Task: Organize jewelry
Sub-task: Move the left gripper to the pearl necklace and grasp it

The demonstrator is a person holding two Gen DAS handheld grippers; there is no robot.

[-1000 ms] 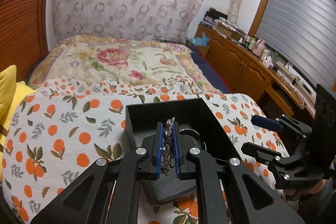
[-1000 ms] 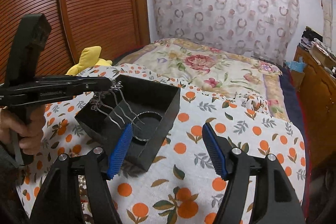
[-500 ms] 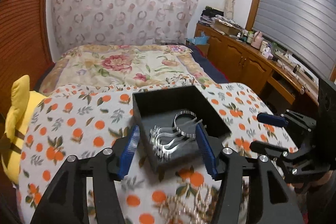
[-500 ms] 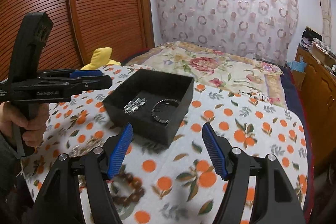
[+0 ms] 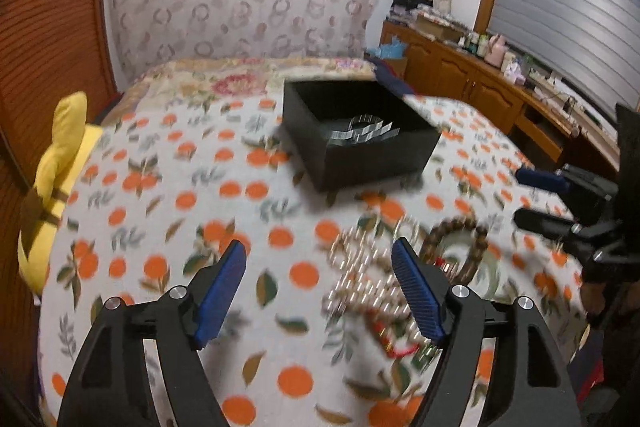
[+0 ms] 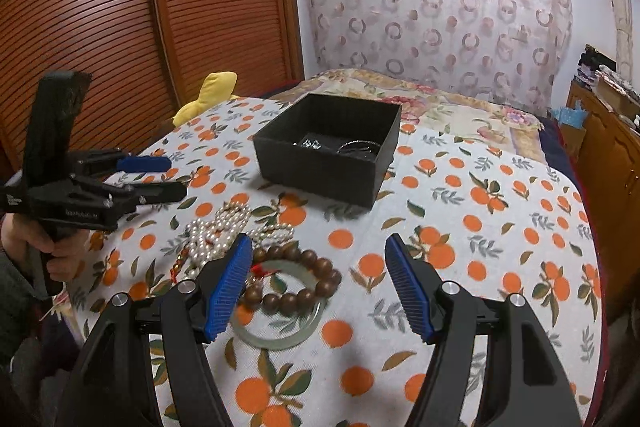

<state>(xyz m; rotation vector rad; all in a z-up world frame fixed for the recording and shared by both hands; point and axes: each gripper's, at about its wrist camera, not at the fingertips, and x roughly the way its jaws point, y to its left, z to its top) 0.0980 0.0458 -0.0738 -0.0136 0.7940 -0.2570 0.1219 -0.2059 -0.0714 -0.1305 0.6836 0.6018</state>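
Once clamped on chain, left gripper [image 5: 318, 301] empty, jaws opening

Ahead of my right fingers [image 6: 316, 283] the box [image 6: 320, 169] sits on the bedspread [image 6: 480, 227], with a chain [image 6: 310, 143] and a bangle [image 6: 358, 148] lying inside it. Just before my right fingertips the bead bracelet [image 6: 296, 281] lies on a ring bangle [image 6: 276, 337], the pearl strands [image 6: 218, 231] beside them to the left. My left fingers [image 5: 320, 287] hover over bare cloth, nothing between them, with that pile to their right.
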